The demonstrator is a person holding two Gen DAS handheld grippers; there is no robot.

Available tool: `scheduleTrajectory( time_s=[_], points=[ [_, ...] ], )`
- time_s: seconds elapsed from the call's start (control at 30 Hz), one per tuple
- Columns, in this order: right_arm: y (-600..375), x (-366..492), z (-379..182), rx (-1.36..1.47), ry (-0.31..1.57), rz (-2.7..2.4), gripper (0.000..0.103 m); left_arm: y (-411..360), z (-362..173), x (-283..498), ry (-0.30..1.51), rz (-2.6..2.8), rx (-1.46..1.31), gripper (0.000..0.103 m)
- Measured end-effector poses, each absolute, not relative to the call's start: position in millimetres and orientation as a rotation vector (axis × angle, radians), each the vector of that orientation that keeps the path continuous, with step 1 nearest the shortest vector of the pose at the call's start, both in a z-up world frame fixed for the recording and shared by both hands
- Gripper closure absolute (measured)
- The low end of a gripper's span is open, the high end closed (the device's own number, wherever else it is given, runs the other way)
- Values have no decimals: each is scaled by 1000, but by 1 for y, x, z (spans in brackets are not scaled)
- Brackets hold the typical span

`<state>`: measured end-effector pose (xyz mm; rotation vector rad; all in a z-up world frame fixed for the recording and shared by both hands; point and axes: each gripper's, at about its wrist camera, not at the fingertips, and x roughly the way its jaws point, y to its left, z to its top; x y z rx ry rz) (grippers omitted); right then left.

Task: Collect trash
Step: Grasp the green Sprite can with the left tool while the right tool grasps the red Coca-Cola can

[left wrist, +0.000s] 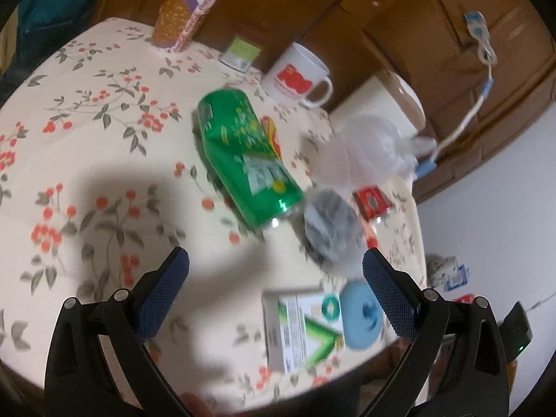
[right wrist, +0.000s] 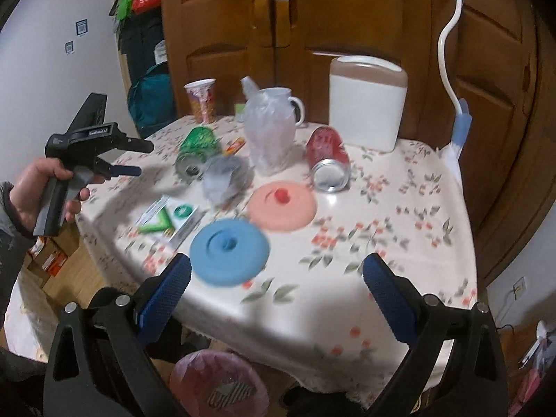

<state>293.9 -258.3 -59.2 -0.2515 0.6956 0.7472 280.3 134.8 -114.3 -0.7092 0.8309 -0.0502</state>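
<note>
Green can [left wrist: 243, 160], lettering blurred, unreadable.

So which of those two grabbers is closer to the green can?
The left gripper: it hovers over the table just short of the green can. The right gripper is back at the table's near edge.

The green can [left wrist: 248, 160] is shiny metal, dented along its side, and the red can [right wrist: 328, 160] beside the far plastic bag [right wrist: 267, 132] shows a bright bare-metal end. That bag is thin, clear and crinkled. The tablecloth [right wrist: 399, 215] looks like smooth printed cloth with a slight sheen. Near the edge, the blue lid [right wrist: 229, 250] and the pink lid [right wrist: 281, 208] look matt and soft, like rubber. The cabinet [right wrist: 347, 10] behind is glossy varnished wood. Each gripper's fingers [right wrist: 166, 295] carry rough, knurled blue pads on matt black plastic.
</note>
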Motion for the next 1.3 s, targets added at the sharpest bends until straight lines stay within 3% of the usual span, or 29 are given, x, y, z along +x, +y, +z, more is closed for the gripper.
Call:
scheduleTrajectory(
  time_s=[0.87, 1.0, 1.07, 1.1, 1.3],
  points=[
    [-174, 453, -74, -323, 784, 657, 5, 175, -156, 366, 860, -95, -899, 7],
    [-160, 471, -85, -362, 805, 639, 5, 176, -161, 371, 862, -106, -920, 24],
    [-154, 478, -92, -376, 818, 636, 5, 175, -164, 374, 867, -115, -919, 40],
    [-150, 482, -96, -385, 825, 627, 5, 175, -166, 376, 874, -118, -921, 56],
    [-126, 495, -111, -459, 840, 607, 5, 176, -169, 375, 846, -148, -939, 63]
  ],
)
